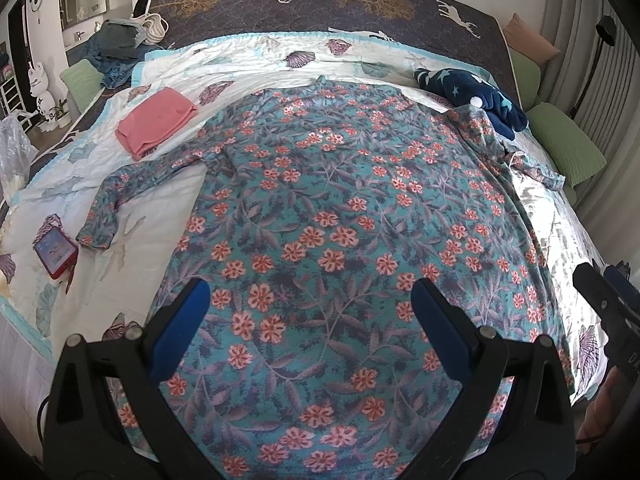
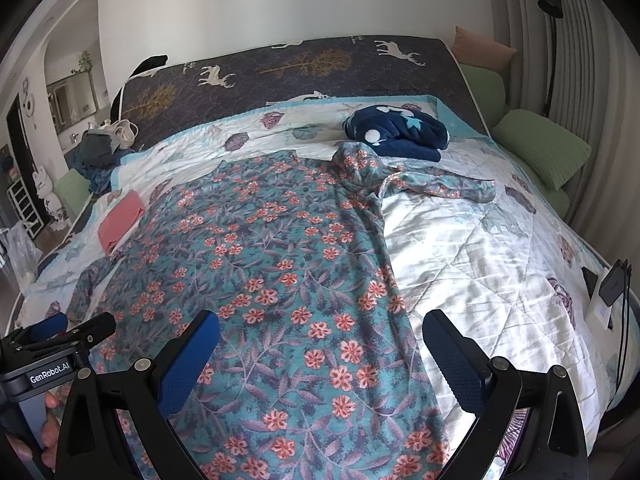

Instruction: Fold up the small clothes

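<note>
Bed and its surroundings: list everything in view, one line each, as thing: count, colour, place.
Floral garment: 1, teal with coral flowers, spread flat mid-bed; one sleeve out straight, the other crumpled.
Folded cloth: 1, pink, on the quilt beside the straight sleeve.
Fleece item: 1, navy with pale stars, bunched near the headboard end.
Phone: 1, red case, on the quilt by the straight sleeve's cuff.
Quilt: 1, white with shell prints.
Clothes pile: 1, dark blue-grey, far corner.
Cushions: several, green, along the bed's side.
Floor lamp: 1, black, by the curtain.
Left gripper: 1, black with blue pads, open over the garment.
Right gripper: 1, same colours, open over the garment's edge.
</note>
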